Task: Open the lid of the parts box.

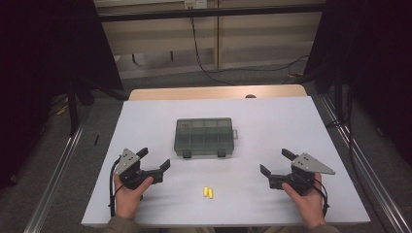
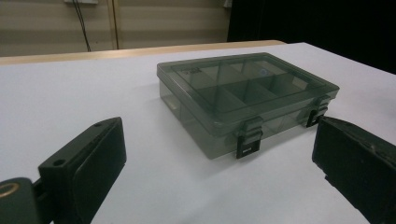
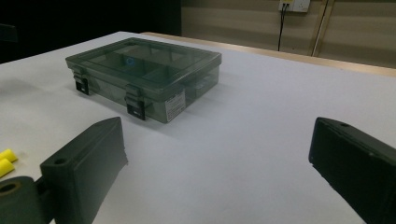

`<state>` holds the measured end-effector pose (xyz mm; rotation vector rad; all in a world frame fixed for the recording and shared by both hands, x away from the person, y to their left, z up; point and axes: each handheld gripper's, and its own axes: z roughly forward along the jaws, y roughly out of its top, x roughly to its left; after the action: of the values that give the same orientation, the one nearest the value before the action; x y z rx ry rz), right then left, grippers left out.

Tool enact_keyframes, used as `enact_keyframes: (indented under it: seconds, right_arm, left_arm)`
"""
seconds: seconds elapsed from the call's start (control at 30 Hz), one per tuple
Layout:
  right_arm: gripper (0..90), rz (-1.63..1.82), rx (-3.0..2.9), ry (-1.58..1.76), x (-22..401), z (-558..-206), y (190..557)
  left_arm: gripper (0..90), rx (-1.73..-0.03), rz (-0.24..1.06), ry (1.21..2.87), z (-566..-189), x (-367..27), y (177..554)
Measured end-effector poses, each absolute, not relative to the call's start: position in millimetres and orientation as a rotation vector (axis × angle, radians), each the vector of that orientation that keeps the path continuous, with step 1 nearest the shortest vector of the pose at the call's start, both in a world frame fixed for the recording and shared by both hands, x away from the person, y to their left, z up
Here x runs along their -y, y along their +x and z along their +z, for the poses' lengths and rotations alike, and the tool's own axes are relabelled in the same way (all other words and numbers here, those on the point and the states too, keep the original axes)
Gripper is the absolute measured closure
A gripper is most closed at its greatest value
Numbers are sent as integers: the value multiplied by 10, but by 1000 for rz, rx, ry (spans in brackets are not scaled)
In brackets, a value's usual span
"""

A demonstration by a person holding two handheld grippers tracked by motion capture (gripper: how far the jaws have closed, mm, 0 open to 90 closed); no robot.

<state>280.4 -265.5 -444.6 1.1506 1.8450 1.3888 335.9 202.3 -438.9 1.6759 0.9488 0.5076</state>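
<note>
A smoky clear compartment box (image 1: pixel 204 137) with its lid closed and two black latches lies mid-table; it also appears as the box (image 2: pixel 243 100) and the box (image 3: pixel 144 77) in the gripper views. Two small yellow pieces (image 1: pixel 208 192) lie side by side in front of it, seen at the left edge as yellow pieces (image 3: pixel 5 161). My left gripper (image 1: pixel 154 159) rests open at the front left, holding nothing. My right gripper (image 1: pixel 274 161) rests open at the front right, also with nothing in it. Both point toward the box from a distance.
The white table top (image 1: pixel 145 121) has a wooden edge (image 1: pixel 218 92) at the back. Dark curtains stand on both sides, and cables run over the floor behind the table. Metal rails flank the table.
</note>
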Motion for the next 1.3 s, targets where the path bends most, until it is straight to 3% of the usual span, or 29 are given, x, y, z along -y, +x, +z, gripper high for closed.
enact_keyframes:
  seconds: [0.57,1.03,1.3]
  right_arm:
    - [63,1382,-1854,1176,2561,-4458,2912]
    - [124,1364,-1900,1167,2421,-4460,3035]
    - [202,1346,-1934,1168,2333,-4469,3103]
  left_arm:
    - [39,-965,508,1727,-4396,-1970,3435]
    - [166,-950,460,1763,-4395,-1916,3498]
    - [234,-971,451,1767,-4381,-1908,3535]
